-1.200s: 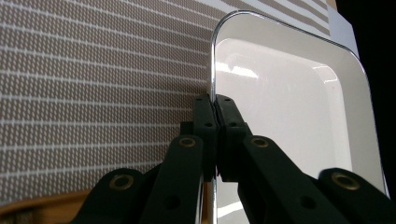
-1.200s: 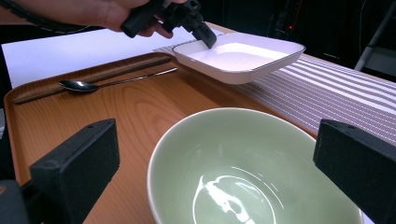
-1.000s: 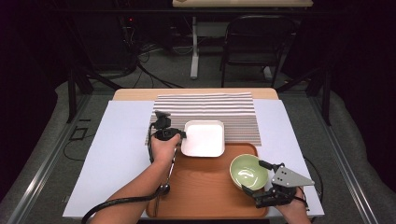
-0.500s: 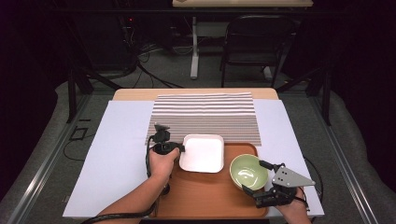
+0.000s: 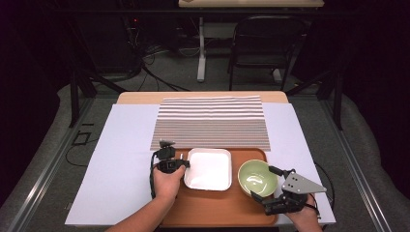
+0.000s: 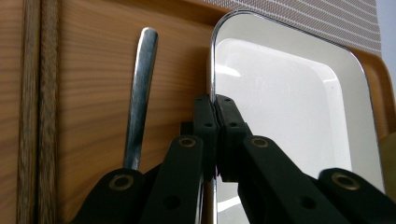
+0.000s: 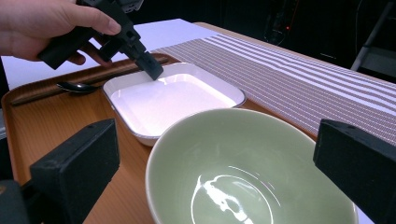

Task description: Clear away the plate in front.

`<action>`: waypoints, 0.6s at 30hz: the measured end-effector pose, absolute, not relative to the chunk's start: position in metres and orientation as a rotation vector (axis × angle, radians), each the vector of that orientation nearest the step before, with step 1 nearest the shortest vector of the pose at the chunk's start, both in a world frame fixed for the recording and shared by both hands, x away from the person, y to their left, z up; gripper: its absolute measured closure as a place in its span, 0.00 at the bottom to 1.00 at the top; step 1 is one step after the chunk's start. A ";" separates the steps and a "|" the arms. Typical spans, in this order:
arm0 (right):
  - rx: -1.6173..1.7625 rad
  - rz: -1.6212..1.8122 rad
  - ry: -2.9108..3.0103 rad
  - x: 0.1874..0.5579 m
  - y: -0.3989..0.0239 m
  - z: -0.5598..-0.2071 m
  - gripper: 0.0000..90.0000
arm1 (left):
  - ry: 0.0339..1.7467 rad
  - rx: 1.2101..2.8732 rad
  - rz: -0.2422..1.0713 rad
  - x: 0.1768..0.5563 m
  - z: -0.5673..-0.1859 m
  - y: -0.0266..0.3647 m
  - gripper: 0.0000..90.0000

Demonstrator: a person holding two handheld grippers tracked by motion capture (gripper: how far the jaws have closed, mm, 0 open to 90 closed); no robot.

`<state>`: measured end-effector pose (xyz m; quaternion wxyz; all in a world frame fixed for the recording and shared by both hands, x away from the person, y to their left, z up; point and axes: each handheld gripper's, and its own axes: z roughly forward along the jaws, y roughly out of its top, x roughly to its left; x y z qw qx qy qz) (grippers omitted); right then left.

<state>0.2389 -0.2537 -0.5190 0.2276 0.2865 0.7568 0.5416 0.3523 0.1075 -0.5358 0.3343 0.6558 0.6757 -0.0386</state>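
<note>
Plate, white and square with rounded corners, lies flat on the orange-brown tray, its edges running square with the tray's; being about as wide as it is deep, it has no real long axis. It sits on the tray's left half, touching or just beside the green bowl on its right. The left gripper comes at it from the left, its fingers clamped together on the plate's left rim, which the left gripper view shows pinched between the black pads. Left of the plate on the tray, a spoon and a pair of dark chopsticks lie parallel to that rim, their long axes running away from the person.

The right gripper waits at the tray's near right corner, fingers spread wide on either side of the bowl's near rim without pressing it.

The tray rests on a white sheet covering the counter, with a striped mat just beyond it. Behind stand a dark folding chair, a table leg and loose cables on grey floor, the room otherwise dim.
</note>
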 end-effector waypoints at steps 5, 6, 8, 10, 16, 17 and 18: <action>0.783 1.491 2.089 0.239 -0.253 -0.519 0.00 | 1.779 1.711 -0.114 0.348 -0.542 0.105 0.99; 0.783 1.491 2.089 0.238 -0.253 -0.519 0.00 | 1.774 1.718 -0.112 0.347 -0.542 0.105 0.99; 0.787 1.493 2.086 0.239 -0.253 -0.519 0.00 | 1.774 1.718 -0.114 0.347 -0.543 0.105 0.99; 0.786 1.491 2.086 0.239 -0.254 -0.519 0.00 | 1.769 1.714 -0.122 0.347 -0.542 0.105 0.98; 0.786 1.490 2.087 0.239 -0.253 -0.519 0.00 | 1.715 1.714 -0.106 0.345 -0.536 0.109 0.85; 0.786 1.490 2.087 0.239 -0.253 -0.519 0.00 | 1.706 1.712 -0.096 0.345 -0.534 0.111 0.80; 0.786 1.490 2.086 0.239 -0.253 -0.519 0.00 | 1.697 1.706 -0.094 0.344 -0.531 0.112 0.77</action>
